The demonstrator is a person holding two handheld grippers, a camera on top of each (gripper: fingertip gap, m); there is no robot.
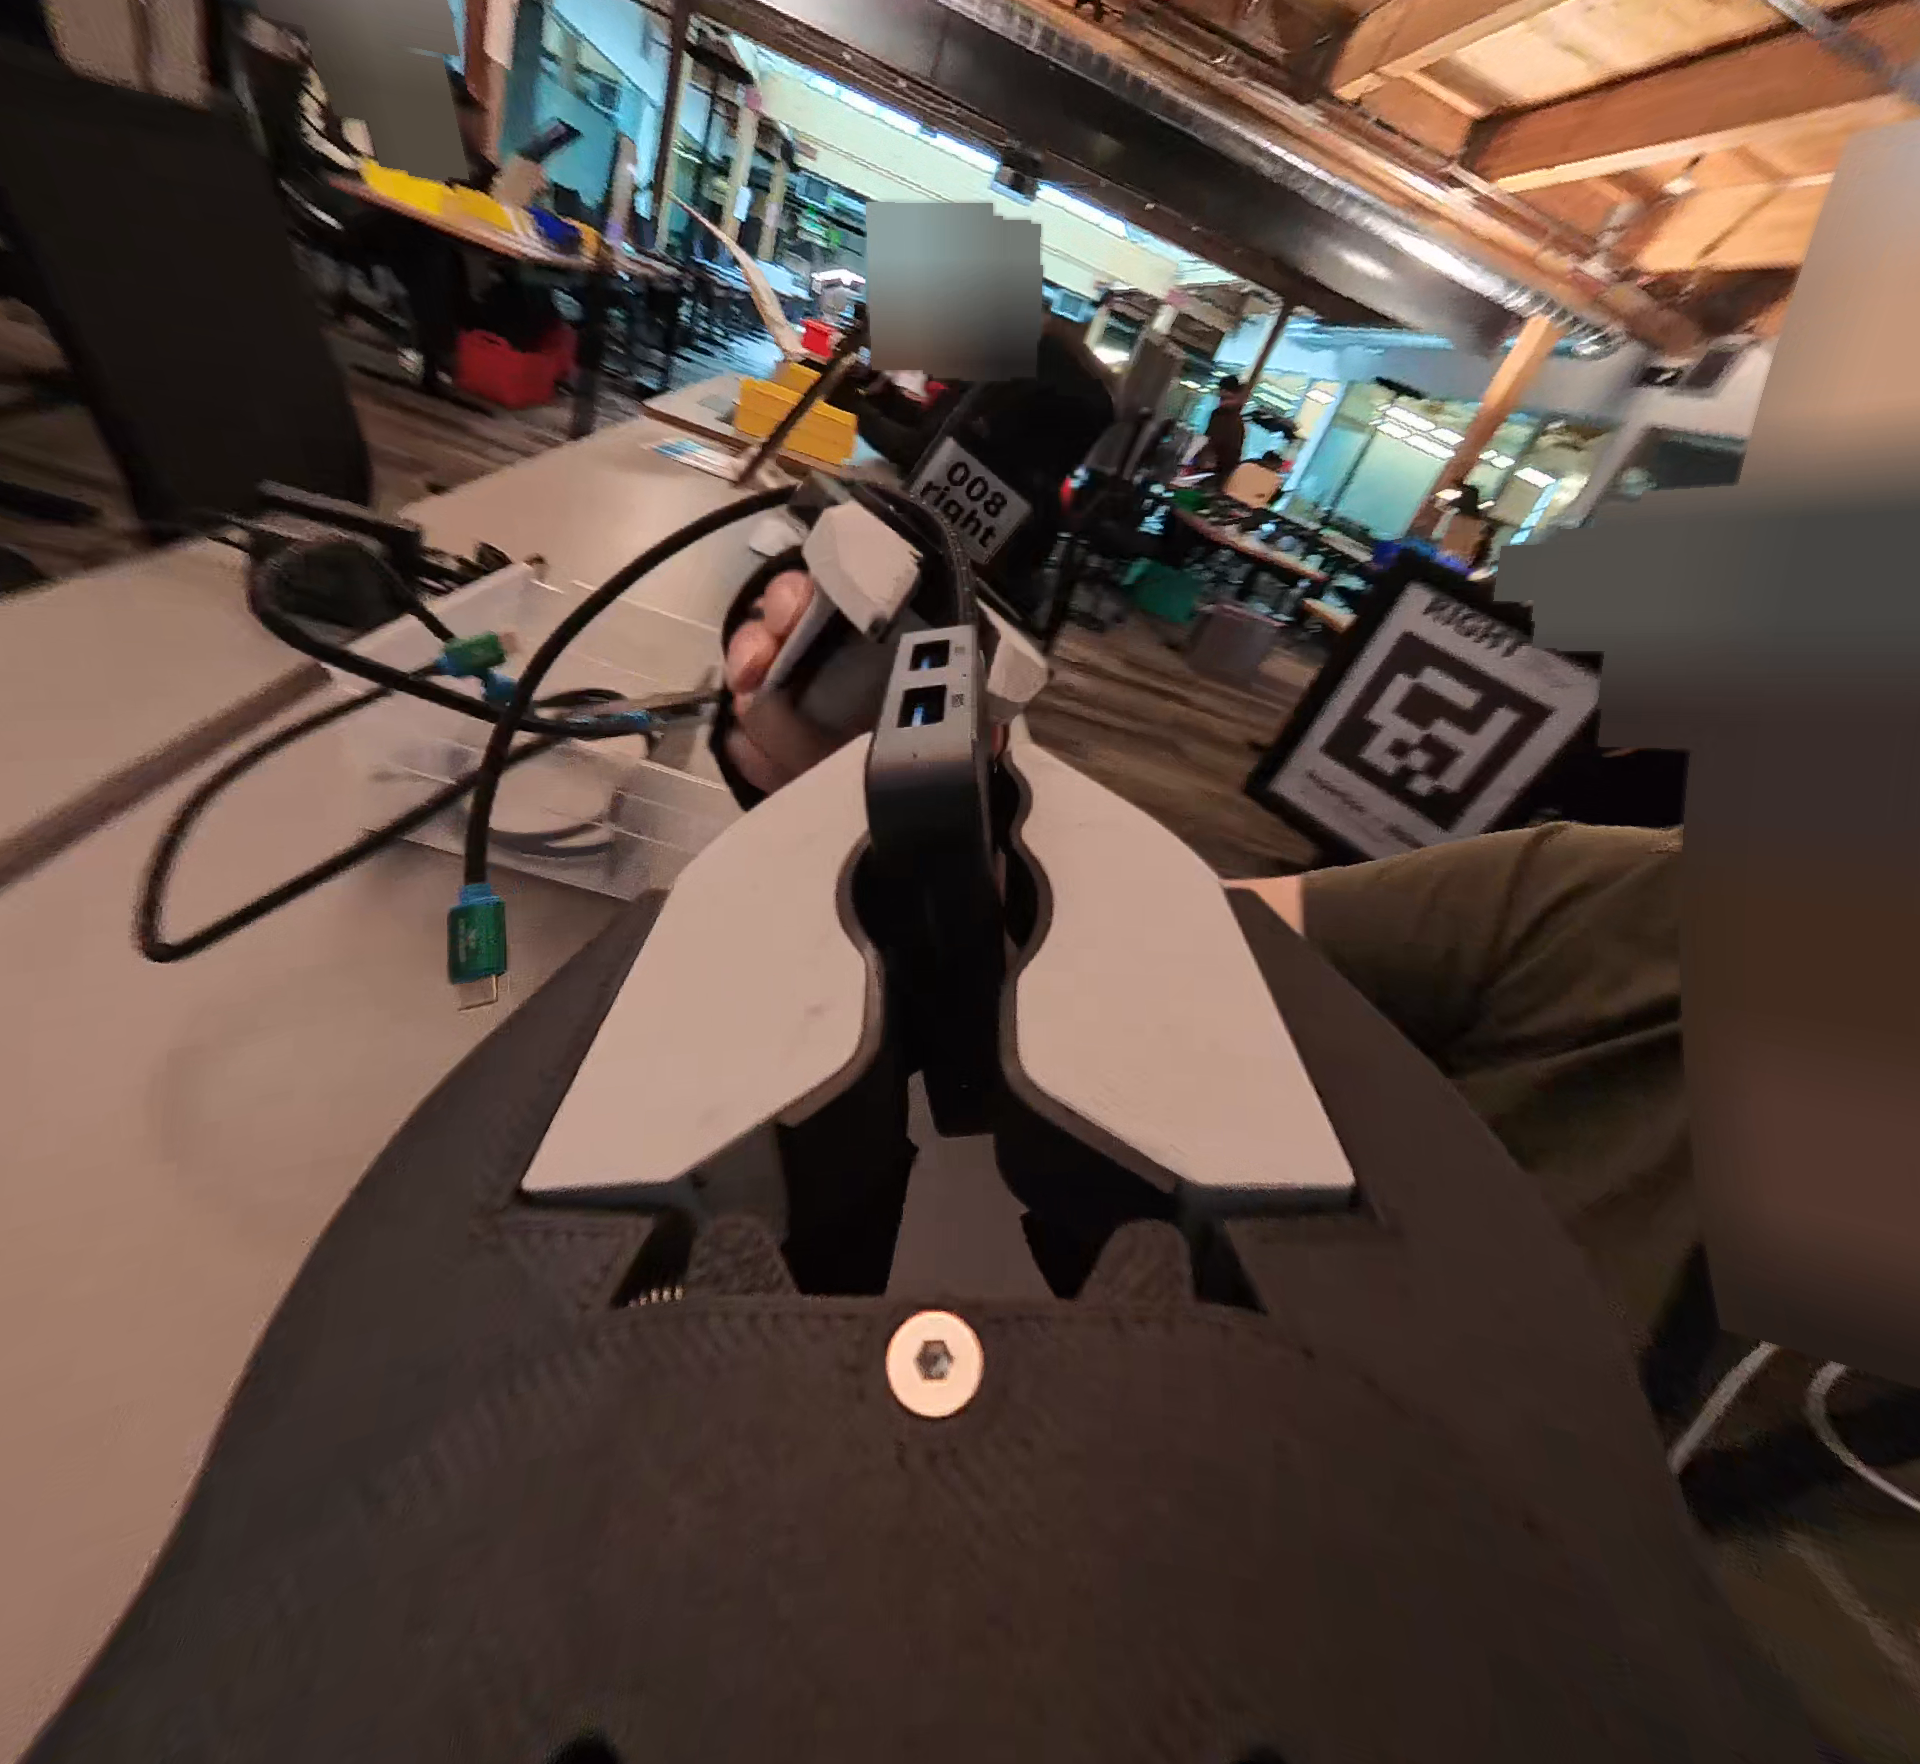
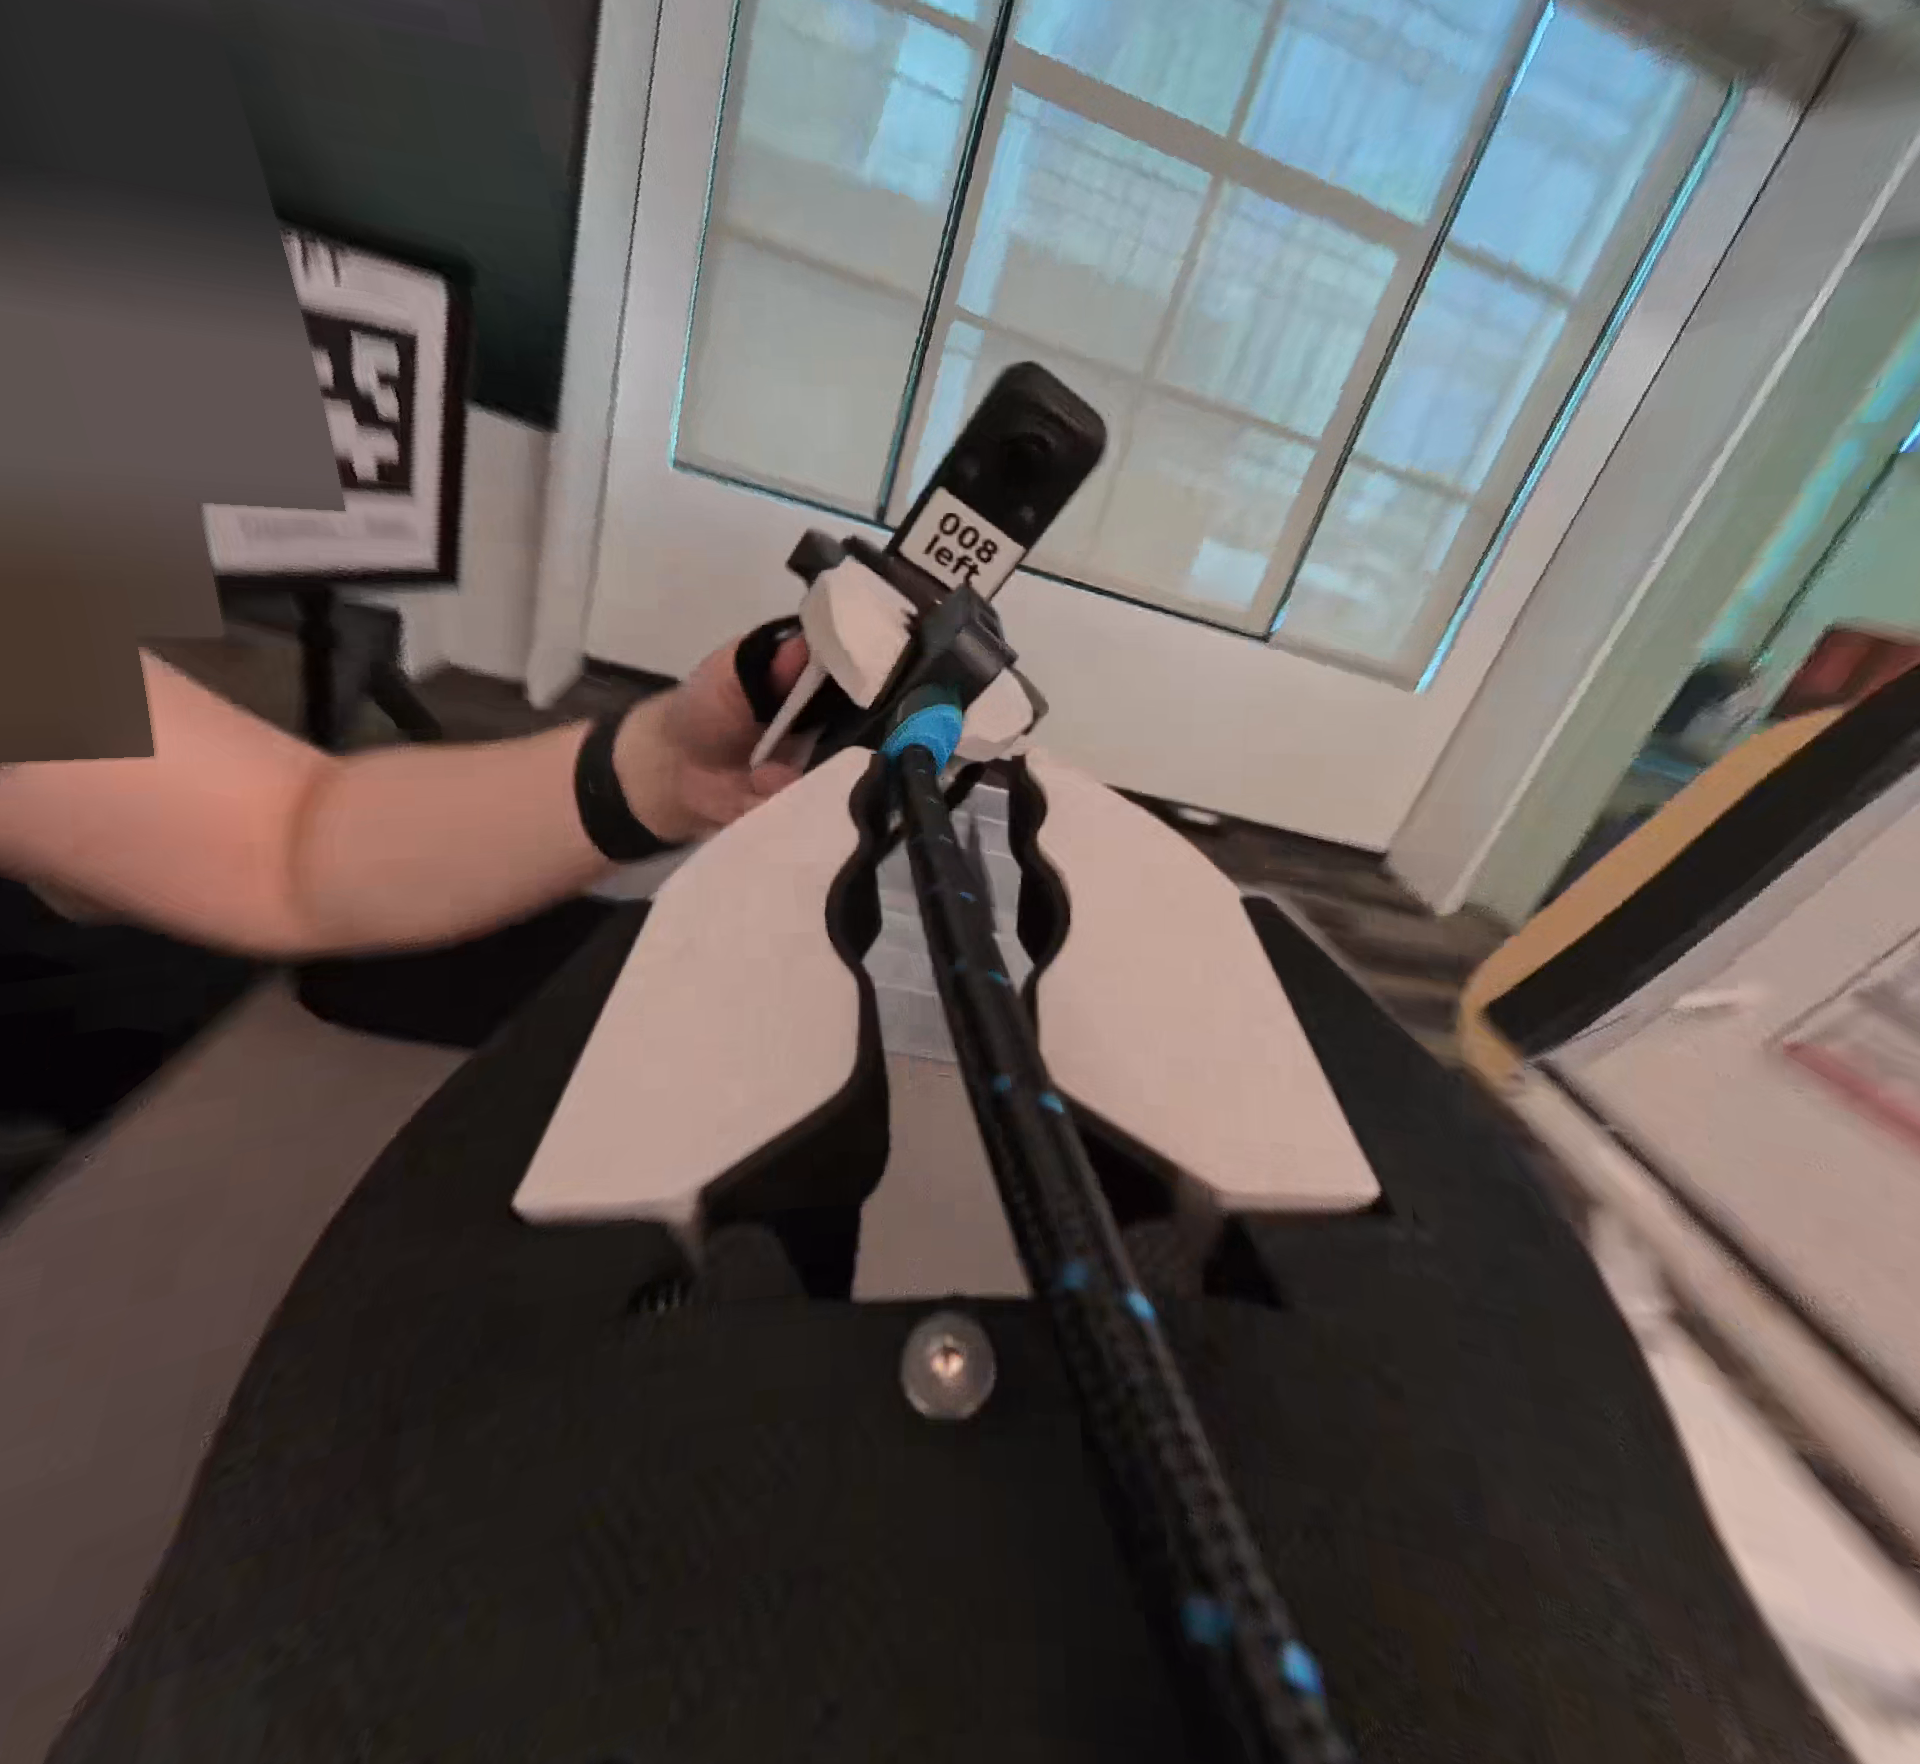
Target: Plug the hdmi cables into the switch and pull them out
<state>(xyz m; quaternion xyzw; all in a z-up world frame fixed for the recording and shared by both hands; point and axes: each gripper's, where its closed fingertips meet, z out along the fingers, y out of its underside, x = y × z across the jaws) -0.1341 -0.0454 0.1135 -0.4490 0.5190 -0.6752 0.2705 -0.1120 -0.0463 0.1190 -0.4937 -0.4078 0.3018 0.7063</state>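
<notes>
The left gripper [image 1: 930, 779] pinches the black switch [image 1: 928, 748] between its white fingers [image 1: 748, 976], holding it raised in the air off the near edge of the tabletop [image 1: 208, 1143], with two open ports facing the camera. The right gripper [image 2: 940, 779] faces it from the far side, its fingers [image 2: 717, 1018] pressed around a black braided hdmi cable [image 2: 1049, 1143] with blue flecks; the cable's blue collar [image 2: 925, 738] meets the switch at the fingertips, though how far the plug is seated cannot be told.

On the tabletop to the left, loose cables [image 1: 312, 810] loop freely, and a green-ended plug [image 1: 476, 935] hangs near the tabletop's edge. Open floor lies to the right of the grippers.

Each gripper's camera mount bears a white label [image 2: 961, 551] with writing. A black-and-white marker board [image 1: 1423, 717] stands at the right.
</notes>
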